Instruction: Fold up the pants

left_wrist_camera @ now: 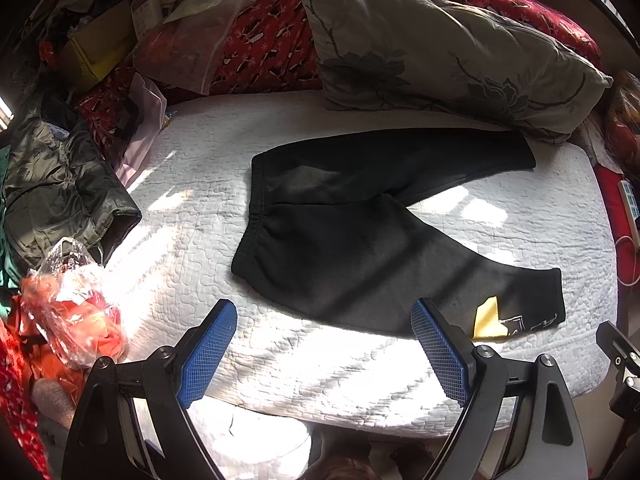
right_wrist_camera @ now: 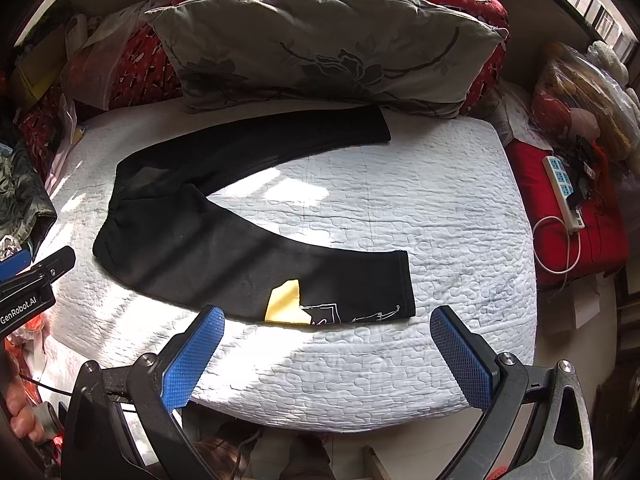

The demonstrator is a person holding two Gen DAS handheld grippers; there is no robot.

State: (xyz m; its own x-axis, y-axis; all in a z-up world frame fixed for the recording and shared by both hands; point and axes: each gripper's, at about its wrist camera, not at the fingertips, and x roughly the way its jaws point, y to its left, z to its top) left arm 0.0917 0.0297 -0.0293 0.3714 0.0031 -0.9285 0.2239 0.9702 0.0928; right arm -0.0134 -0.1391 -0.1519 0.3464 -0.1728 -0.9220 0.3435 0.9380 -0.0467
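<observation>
Open quilted mattress [right_wrist_camera: 400, 208] is lying free at frame centre and lower right. A grey pillow [right_wrist_camera: 320, 48] is blocking the top edge; a green jacket [left_wrist_camera: 60, 184] and plastic bag [left_wrist_camera: 76, 300] are crowding the left.

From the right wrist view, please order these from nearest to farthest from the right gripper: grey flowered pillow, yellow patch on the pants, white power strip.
From the right gripper:
1. Yellow patch, just ahead, on the near pant leg.
2. White power strip, off to the right, on red fabric.
3. Grey flowered pillow, at the far end of the bed.
</observation>
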